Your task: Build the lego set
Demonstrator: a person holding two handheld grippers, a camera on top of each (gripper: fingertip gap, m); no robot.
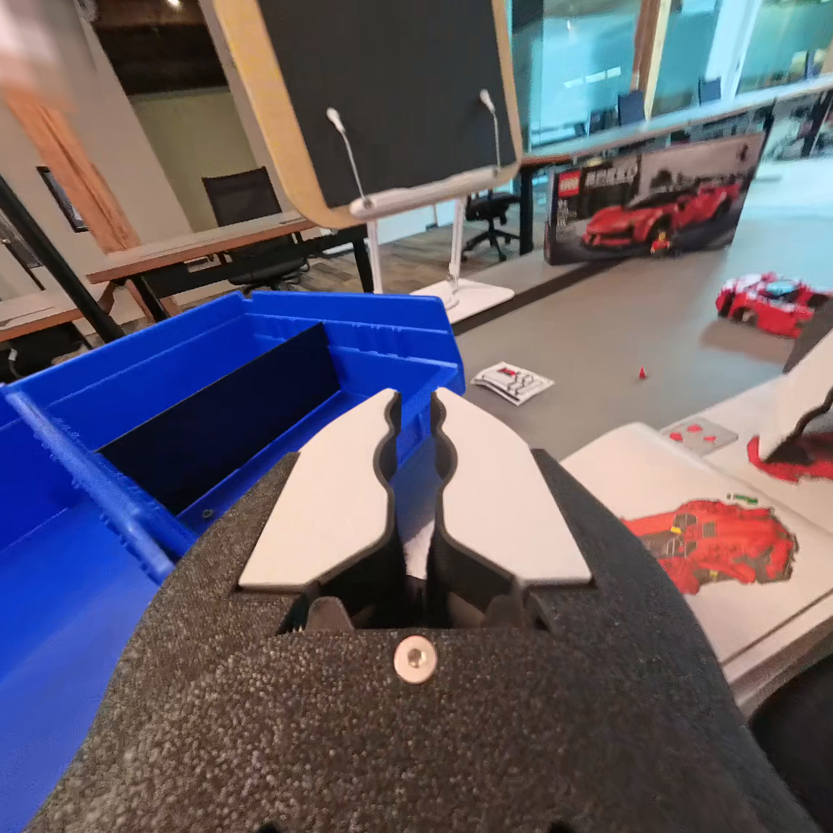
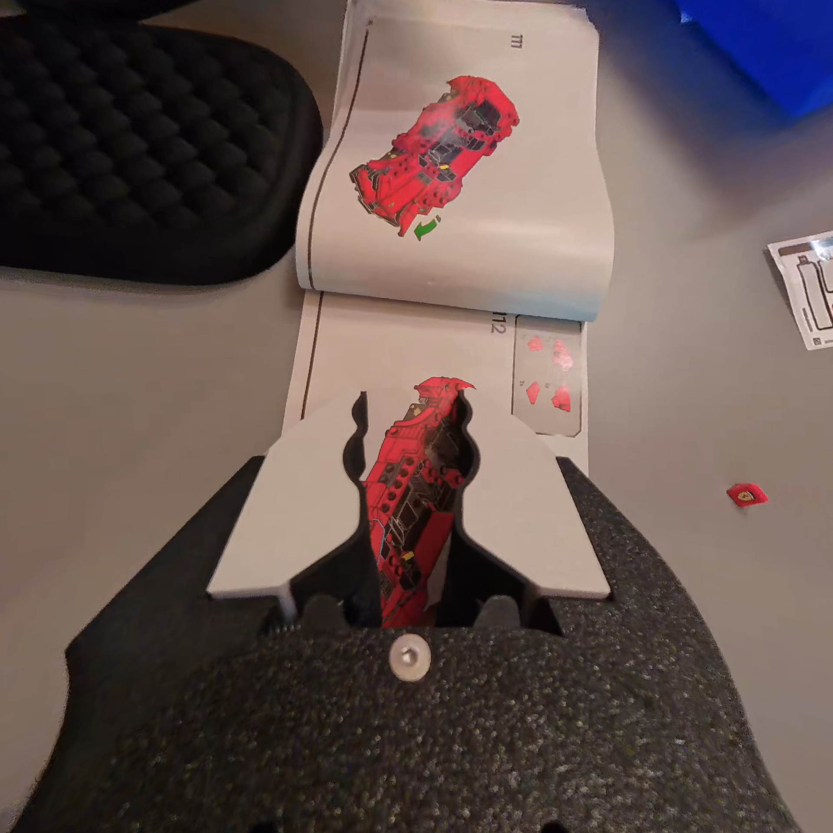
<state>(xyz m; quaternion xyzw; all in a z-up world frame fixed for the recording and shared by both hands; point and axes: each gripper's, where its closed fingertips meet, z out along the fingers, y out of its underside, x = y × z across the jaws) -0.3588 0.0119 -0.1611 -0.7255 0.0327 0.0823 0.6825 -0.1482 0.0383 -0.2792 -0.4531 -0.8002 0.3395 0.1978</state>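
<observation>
One red lego car (image 1: 766,308) — assembled, blurred — on grey table (image 1: 608,333).

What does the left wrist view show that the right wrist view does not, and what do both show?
Only the left wrist view: the red lego car standing on the table, the set's box behind it, the inside of the blue bin, and the left gripper, jaws slightly apart, holding nothing.

Only the right wrist view: a black padded case left of the booklet, and the right gripper's open jaws.

Both: the open instruction booklet, the sticker sheet, a small loose red piece, and the right gripper over the booklet.
</observation>
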